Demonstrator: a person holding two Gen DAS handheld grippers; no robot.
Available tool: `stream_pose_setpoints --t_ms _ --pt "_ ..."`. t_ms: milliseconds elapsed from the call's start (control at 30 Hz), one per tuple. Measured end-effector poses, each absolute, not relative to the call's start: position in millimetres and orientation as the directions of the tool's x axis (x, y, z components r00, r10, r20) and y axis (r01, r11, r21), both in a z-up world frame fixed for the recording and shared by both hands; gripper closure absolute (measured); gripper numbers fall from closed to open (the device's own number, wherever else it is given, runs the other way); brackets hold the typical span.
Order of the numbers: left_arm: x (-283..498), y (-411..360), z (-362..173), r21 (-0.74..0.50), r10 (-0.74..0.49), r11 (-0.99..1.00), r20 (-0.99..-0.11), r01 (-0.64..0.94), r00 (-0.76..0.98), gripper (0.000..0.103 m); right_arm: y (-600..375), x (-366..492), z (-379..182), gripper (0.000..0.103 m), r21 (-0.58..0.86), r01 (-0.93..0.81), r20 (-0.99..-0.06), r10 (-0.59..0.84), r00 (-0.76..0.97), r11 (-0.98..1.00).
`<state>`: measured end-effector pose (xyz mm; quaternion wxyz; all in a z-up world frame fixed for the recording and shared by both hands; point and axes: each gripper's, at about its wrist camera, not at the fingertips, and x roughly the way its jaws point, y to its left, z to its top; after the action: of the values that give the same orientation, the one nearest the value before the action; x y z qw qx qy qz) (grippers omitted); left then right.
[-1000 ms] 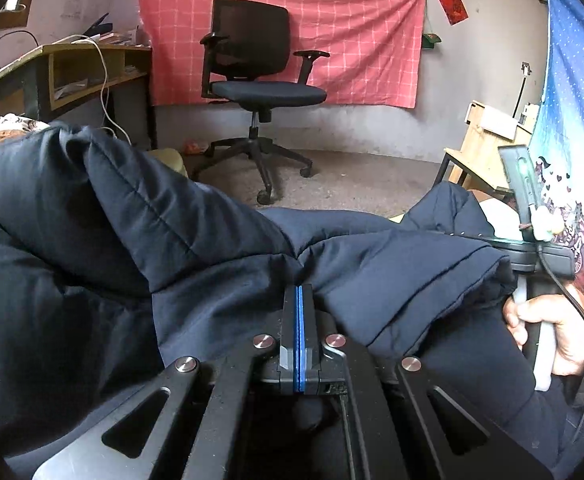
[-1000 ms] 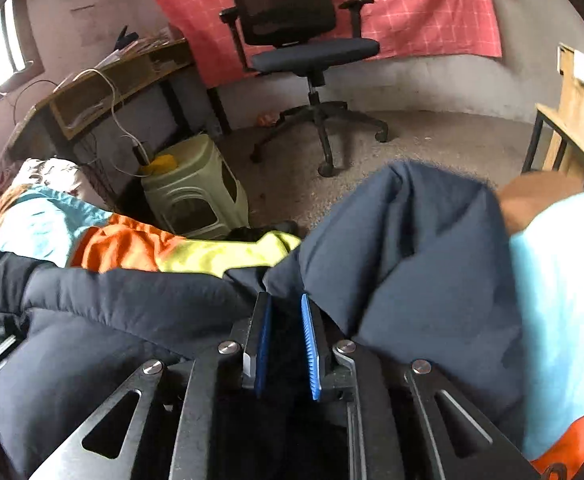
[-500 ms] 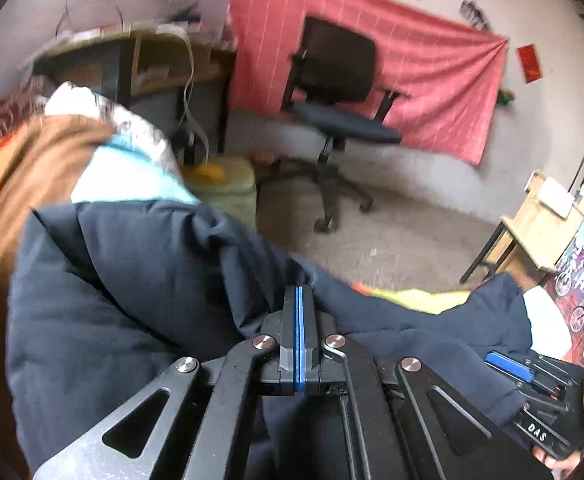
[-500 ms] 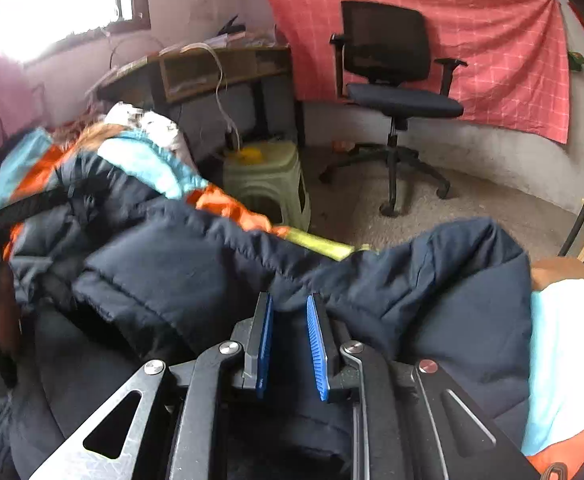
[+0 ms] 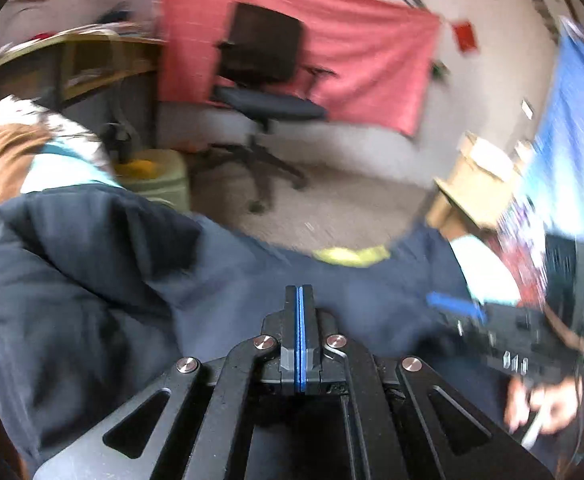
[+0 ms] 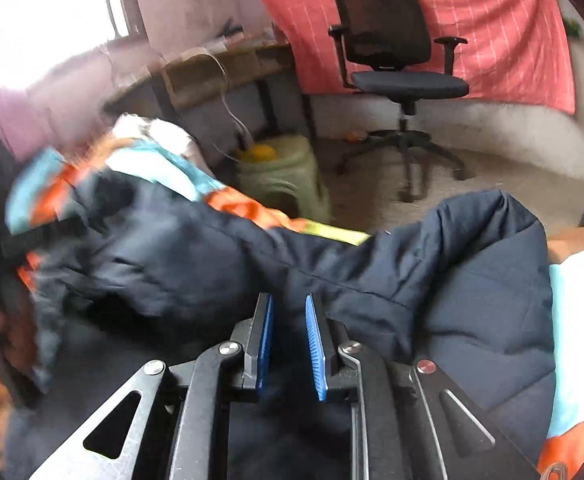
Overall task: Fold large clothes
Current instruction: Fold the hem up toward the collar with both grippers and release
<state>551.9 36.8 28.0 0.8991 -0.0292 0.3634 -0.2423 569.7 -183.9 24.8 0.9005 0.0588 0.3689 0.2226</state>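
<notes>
A large dark navy padded jacket (image 5: 92,272) lies spread over a bed in front of me; it also fills the right wrist view (image 6: 431,280). My left gripper (image 5: 299,300) is shut, its blue pads pressed together above the jacket, and no cloth shows between them. My right gripper (image 6: 288,312) is open with a narrow gap, hovering over the jacket's fold, nothing between the pads. The right gripper and the hand holding it show blurred at the right of the left wrist view (image 5: 503,332).
The jacket lies on a bedcover of orange, teal, white and yellow patches (image 6: 164,168). Beyond are a black office chair (image 6: 399,76), a green plastic stool (image 6: 284,172), a wooden desk (image 6: 212,68), a red wall cloth (image 5: 331,52) and a wooden chair (image 5: 475,184).
Both grippers have swung quickly and the views are blurred. The jacket has dropped from bunched up near the left gripper to lying lower and flatter. The left stayed shut, the right stayed open.
</notes>
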Motion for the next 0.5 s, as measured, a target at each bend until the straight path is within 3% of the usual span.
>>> stream_pose_setpoints --t_ms 167,267,500 --pt "551 27 -1 -0.186 -0.4 0.89 -0.758 0.417 0.515 0.103 -180 550 23 0.086 0.204 -0.389 -0.697 0.412 0.586 0.898" --pt "553 27 -9 -0.205 -0.388 0.902 -0.773 0.381 0.502 0.103 -182 549 7 0.087 0.205 -0.372 -0.734 0.394 0.554 0.905" --pt "545 14 -22 -0.116 -0.312 0.927 -0.766 0.358 0.562 0.102 -173 560 -19 0.087 0.177 -0.33 -0.775 0.338 0.534 0.927"
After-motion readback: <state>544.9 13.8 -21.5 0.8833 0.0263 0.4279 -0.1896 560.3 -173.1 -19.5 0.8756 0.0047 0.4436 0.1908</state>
